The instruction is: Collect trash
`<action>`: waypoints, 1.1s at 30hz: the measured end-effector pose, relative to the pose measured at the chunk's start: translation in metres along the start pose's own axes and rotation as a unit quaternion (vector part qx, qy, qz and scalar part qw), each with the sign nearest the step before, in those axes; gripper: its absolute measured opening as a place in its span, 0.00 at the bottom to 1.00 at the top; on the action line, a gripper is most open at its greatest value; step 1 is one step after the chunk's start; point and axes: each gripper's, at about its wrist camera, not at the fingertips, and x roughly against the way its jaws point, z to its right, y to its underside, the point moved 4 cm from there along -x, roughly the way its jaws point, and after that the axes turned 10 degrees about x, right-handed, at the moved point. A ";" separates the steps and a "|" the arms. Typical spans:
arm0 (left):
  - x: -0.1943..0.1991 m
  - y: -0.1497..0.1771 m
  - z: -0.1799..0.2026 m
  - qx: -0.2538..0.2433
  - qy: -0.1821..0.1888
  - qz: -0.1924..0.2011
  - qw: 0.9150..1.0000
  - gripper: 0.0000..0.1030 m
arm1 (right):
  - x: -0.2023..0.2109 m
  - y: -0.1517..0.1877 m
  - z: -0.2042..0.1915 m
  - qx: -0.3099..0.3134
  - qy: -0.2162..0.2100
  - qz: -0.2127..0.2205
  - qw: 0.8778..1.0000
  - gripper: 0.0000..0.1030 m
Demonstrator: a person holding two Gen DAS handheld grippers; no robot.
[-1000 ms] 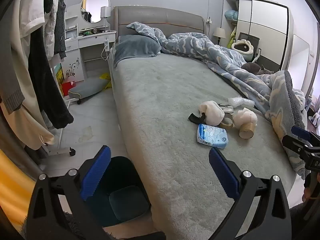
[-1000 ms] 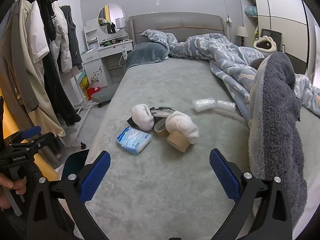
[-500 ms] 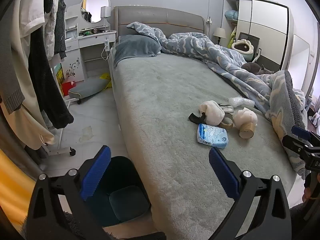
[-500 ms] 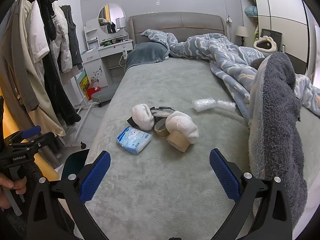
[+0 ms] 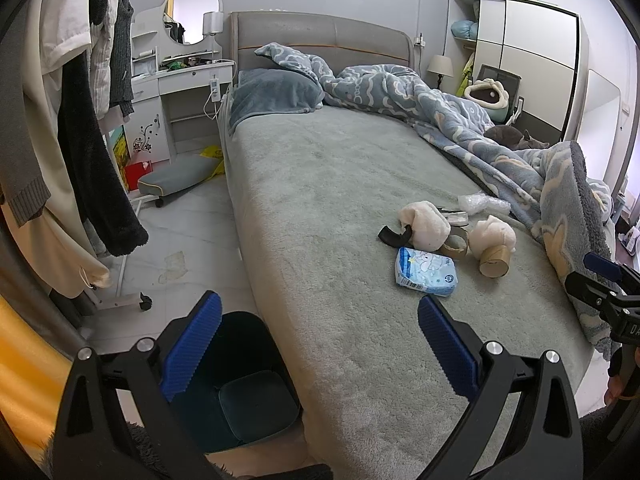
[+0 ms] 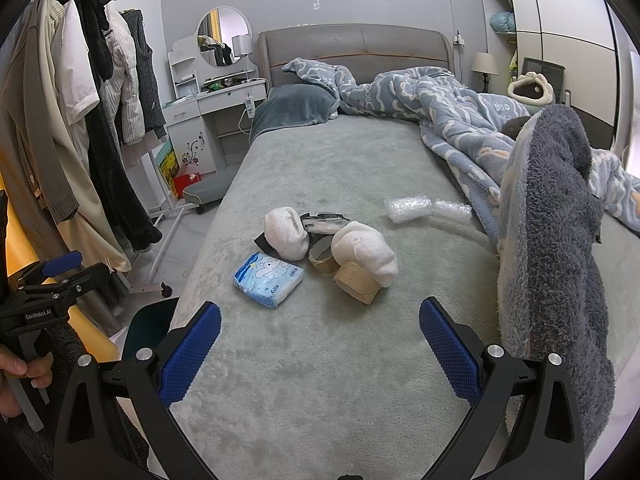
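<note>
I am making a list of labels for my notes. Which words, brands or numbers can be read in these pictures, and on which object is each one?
"GenRobot.AI": white print on the body of the left gripper, seen from the right wrist.
"DINO": partly legible on the blue patterned blanket.
Blue tissue pack: print too small to read.
Right gripper: white letters cut off, unreadable.

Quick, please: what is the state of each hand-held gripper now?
Left hand-held gripper: open, holding nothing.
Right hand-held gripper: open, holding nothing.

both wrist views face the bed (image 5: 340, 200) from its foot, sharing it.
</note>
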 end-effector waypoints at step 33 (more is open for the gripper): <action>-0.001 0.003 -0.008 0.002 0.000 -0.004 1.000 0.97 | -0.001 0.000 -0.002 0.002 0.001 -0.001 1.000 0.97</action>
